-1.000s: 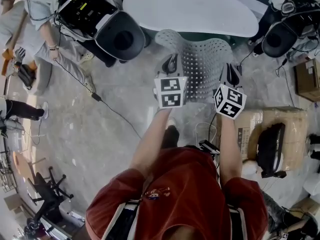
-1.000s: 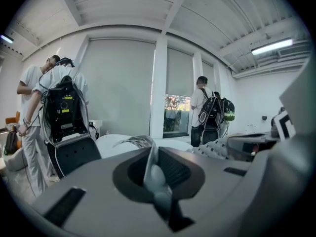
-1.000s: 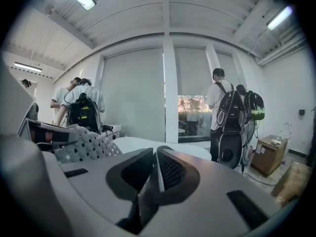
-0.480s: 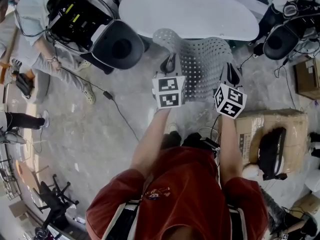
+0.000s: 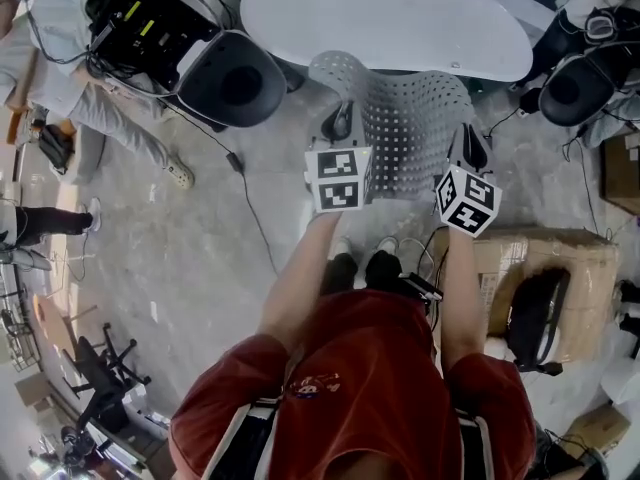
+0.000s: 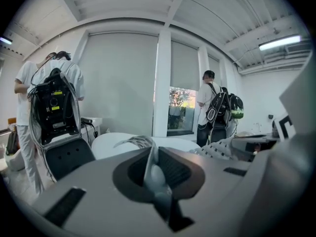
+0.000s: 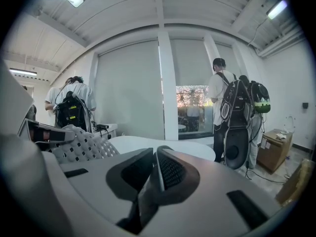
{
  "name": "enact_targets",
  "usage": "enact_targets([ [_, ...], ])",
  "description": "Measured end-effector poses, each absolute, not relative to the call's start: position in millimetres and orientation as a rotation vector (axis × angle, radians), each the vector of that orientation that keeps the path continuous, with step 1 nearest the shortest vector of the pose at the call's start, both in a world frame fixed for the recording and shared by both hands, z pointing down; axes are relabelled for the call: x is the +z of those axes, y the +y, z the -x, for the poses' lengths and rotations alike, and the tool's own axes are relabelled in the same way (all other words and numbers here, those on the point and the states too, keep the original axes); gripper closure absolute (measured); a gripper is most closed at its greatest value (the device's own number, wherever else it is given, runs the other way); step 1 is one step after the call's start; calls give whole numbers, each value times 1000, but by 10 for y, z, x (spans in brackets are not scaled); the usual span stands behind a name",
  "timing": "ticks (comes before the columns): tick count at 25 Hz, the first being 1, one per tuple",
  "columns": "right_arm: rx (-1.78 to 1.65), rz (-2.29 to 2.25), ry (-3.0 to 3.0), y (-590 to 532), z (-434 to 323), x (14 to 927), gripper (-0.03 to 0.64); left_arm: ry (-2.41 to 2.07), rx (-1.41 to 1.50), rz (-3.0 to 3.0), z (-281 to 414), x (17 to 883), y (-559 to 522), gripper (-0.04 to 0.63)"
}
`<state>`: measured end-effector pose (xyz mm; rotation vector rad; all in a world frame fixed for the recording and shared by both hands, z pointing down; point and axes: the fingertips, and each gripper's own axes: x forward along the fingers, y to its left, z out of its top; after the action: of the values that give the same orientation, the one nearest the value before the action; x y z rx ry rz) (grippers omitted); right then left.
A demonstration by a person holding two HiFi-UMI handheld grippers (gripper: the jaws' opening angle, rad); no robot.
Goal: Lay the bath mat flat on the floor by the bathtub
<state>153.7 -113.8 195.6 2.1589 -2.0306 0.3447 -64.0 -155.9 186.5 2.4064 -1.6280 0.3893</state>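
- My left gripper [image 5: 342,128] is on my side of the bathtub [image 5: 400,13], just short of its near rim and toward the tub's left half. Its jaws are clenched on the left edge of the bath mat [image 5: 410,118], with a thin fold of the sheet pinched between the pads.
- The bath mat, pale and full of holes, is stretched between my two grippers, in front of the bathtub's near rim. It is held up rather than lying flat on the floor [image 5: 200,238]. Its far left corner curls over toward the tub, but I cannot tell whether it touches the rim.
- My right gripper [image 5: 470,148] is on the same near side of the bathtub, toward the tub's right half and a little farther back from the rim than the left one. Its jaws are clamped on the mat's right edge. In the right gripper view the sheet spreads out to the left of the jaws, with the bathtub behind it.
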Motion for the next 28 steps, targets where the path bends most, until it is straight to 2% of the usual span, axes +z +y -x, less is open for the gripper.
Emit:
enact_targets([
  [14, 424, -2044, -2049, -1246, -2012, 2586, 584, -1694, 520, -2299, 337, 2445, -1556, 571],
  [28, 469, -1934, -1997, -1705, -2092, 3810, 584, -1679, 663, -2201, 524, 3715, -2024, 571],
])
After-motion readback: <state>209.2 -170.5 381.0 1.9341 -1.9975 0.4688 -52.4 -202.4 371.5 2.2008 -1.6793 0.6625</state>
